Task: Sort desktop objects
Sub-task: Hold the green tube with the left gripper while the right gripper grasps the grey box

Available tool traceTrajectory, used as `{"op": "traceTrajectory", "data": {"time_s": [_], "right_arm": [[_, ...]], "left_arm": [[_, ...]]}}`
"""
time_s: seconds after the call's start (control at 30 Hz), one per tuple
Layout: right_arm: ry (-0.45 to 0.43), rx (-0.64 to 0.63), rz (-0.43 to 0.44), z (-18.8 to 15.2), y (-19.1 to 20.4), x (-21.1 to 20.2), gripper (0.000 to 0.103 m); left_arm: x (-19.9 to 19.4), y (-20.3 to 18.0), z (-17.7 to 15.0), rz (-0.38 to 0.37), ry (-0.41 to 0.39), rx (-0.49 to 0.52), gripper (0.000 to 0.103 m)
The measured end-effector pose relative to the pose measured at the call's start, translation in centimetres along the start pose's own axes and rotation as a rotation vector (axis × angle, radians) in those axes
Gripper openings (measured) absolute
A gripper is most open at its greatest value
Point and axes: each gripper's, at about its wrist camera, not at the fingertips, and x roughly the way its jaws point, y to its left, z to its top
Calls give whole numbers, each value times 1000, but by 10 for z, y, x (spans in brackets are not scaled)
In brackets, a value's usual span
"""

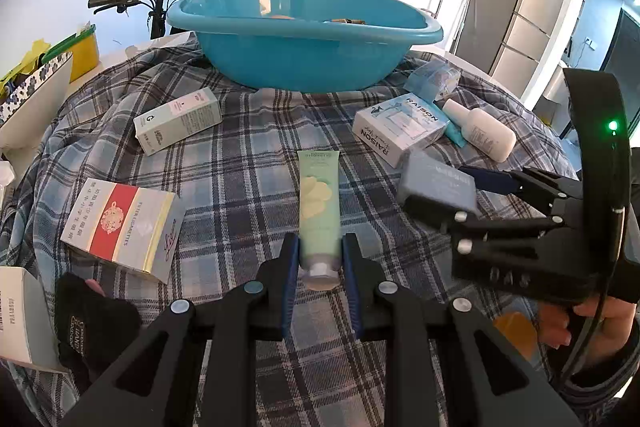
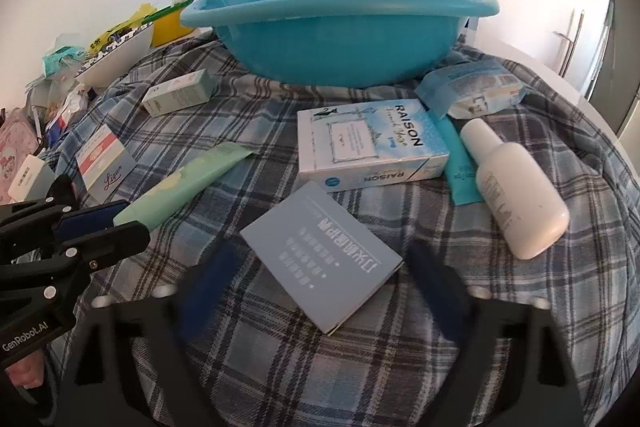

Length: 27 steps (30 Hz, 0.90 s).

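1. Left gripper (image 1: pixel 319 273): jaws clamped on the cap end of the pale green tube (image 1: pixel 320 203). The tube lies flat on the plaid cloth (image 1: pixel 240 171) at lower centre of the left wrist view, tail pointing up-frame at the blue basin (image 1: pixel 304 39).
2. Right gripper (image 2: pixel 320 291): jaws apart, straddling the grey-blue flat box (image 2: pixel 322 259) at centre of the right wrist view. The pads are blurred; contact with the box cannot be confirmed, so no grip is assumed.
3. The box sits skewed to the jaws, corner-on. Judgement: the wrist should be rolled so the pads meet two parallel long edges, otherwise the box is likely to pivot out on closing.
4. The box is thin card and lies flat. The pads should be taken down to the cloth before closing, and closing force kept light so the card is not crushed.
5. Cloth is wrinkled and loose; a fold could be pinched along with the box. A clean lift should be checked before travel.
6. Neighbours to be avoided: the RAISON box (image 2: pixel 372 147) just above the grey-blue box in frame, and the white bottle (image 2: pixel 516 187) to the right. Neither appears to touch it.
7. Tube lift: held at one end only, so droop is expected. It should be raised clear of the basin rim before release.
8. Basin is at top centre of both views; something small already lies inside, not identifiable.
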Motion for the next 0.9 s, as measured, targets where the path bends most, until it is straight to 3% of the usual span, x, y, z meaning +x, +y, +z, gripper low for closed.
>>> {"op": "traceTrajectory", "data": {"time_s": [0.07, 0.13, 0.27, 0.47, 0.57, 0.63, 0.7, 0.9], "right_arm": [[-9, 28, -8, 1, -6, -2, 50], [-28, 89, 11, 2, -17, -5, 47], [-44, 149, 34, 2, -29, -10, 47], [-50, 74, 8, 5, -17, -14, 56], [-87, 43, -30, 6, -12, -19, 56], [-106, 34, -6, 6, -12, -22, 56], [-91, 35, 44, 6, -14, -20, 56], [-24, 64, 54, 5, -19, -5, 52]], "left_arm": [[0, 0, 0, -3, 0, -4, 23], [0, 2, 0, -1, -2, -9, 23], [1, 4, 0, 2, -1, -13, 23], [1, 4, 0, 3, -1, -13, 23], [1, 4, 0, 4, -1, -12, 23], [1, 4, 0, 2, -1, -15, 23], [1, 4, -1, 4, -1, -12, 23], [1, 3, -1, 8, 1, -4, 23]]}}
